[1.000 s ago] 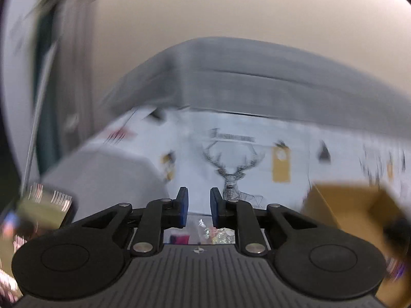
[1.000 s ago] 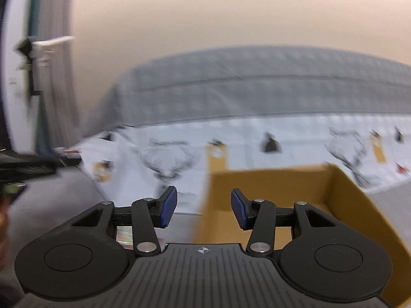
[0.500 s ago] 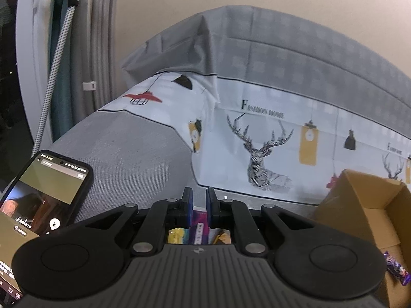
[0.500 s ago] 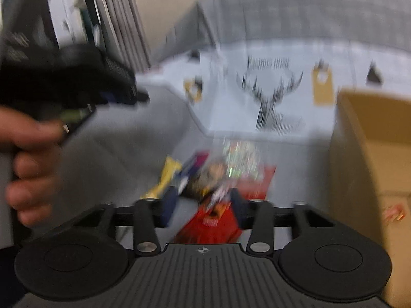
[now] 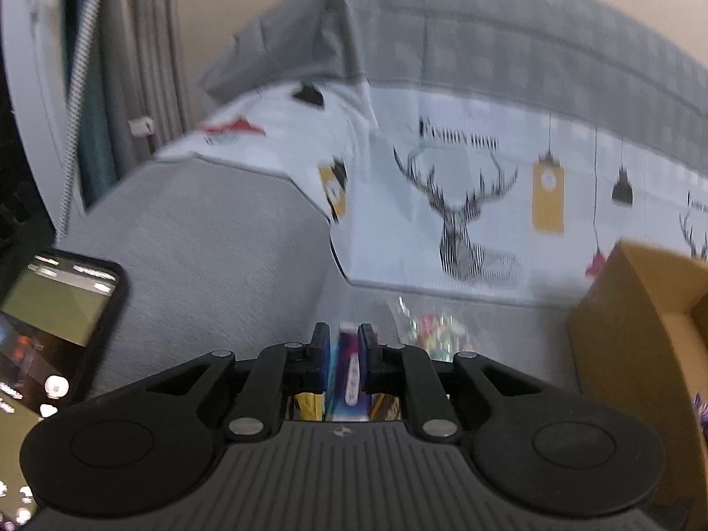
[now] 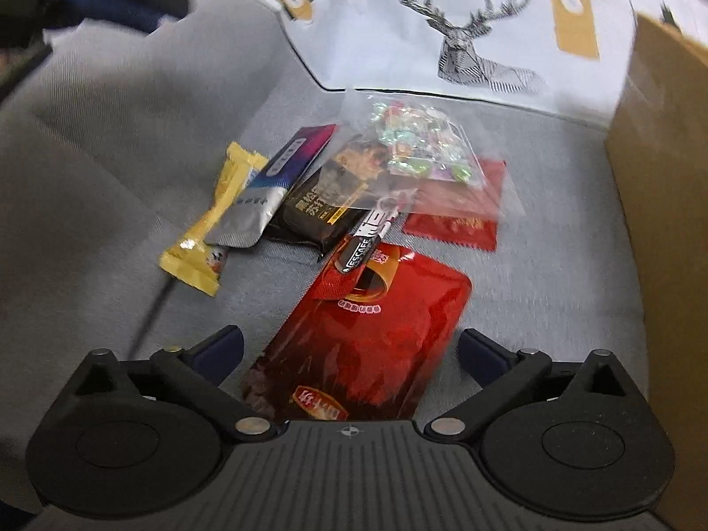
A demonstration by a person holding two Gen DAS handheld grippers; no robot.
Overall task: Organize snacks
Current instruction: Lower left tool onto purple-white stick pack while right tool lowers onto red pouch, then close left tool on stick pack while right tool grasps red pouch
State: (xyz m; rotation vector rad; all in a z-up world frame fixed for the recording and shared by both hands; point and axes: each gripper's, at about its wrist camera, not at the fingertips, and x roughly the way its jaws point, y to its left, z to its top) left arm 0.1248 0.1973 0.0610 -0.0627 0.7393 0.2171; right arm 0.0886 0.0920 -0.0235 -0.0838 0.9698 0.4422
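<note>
Snacks (image 6: 354, 203) on grey sofa, stick sachet (image 6: 369, 239) reading perhaps "NESCAFE", right jaws spread wide, left jaws nearly closed.

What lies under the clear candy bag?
The clear candy bag overlaps a dark snack pack and a small red packet; anything else beneath is hidden.

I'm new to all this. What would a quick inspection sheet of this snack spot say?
Surface: grey cushion, deer-print cloth behind.
Job's things: large red pouch, yellow bar, silver-purple sachet, dark packet, clear candy bag, small red packet; cardboard box beside them.
Clutter: phone.
Tongs: left tongs nearly shut, empty; right tongs wide open over the large pouch, jaws just opened.
Cables: braided cord.
Surroundings: curtain.
</note>
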